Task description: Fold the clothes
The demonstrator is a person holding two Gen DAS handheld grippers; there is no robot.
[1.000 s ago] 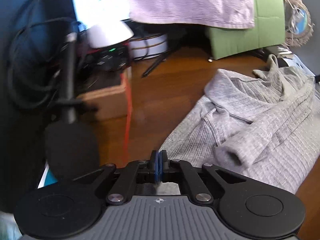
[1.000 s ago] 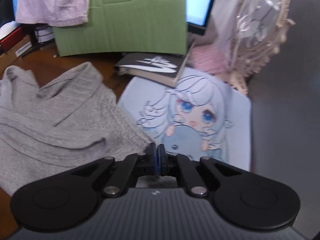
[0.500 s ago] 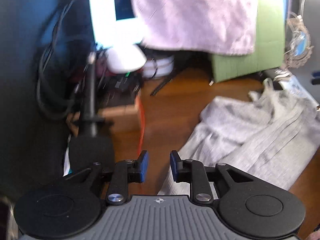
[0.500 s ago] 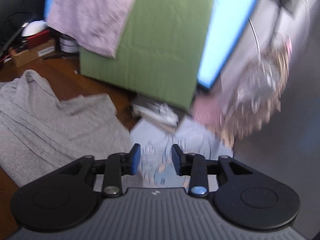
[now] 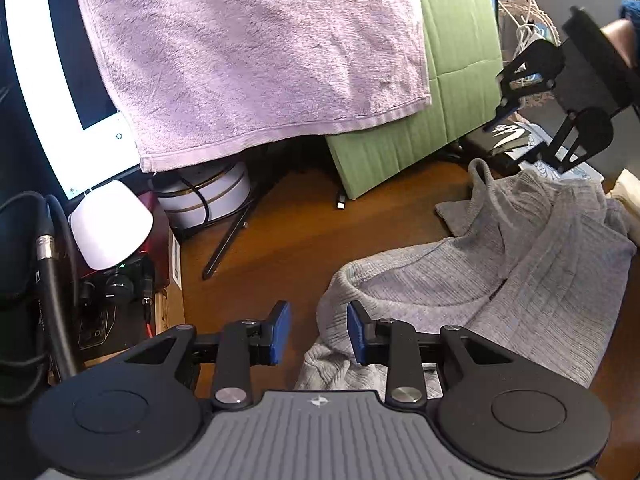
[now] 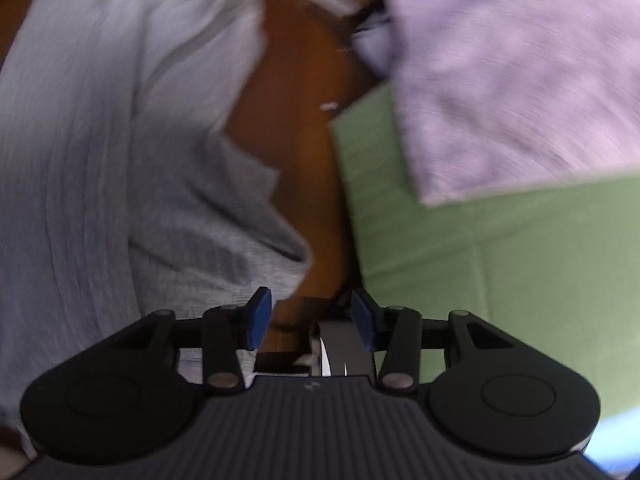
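Observation:
A grey ribbed garment lies rumpled on the wooden desk, at the right in the left wrist view. My left gripper is open and empty, its jaws above the garment's near left edge. The right gripper shows in that view at the upper right, raised above the garment's far end. In the blurred right wrist view the garment fills the left side. My right gripper is open and empty beside the garment's edge.
A lilac towel hangs over a monitor at the back. A green cardboard panel stands behind the desk. Cables, a white round tin and audio gear crowd the left. A book lies at the far right.
Both grippers have opened and let go of the garment. The left gripper has drawn back and tilted up. The right gripper has swung round and up over the garment's far end.

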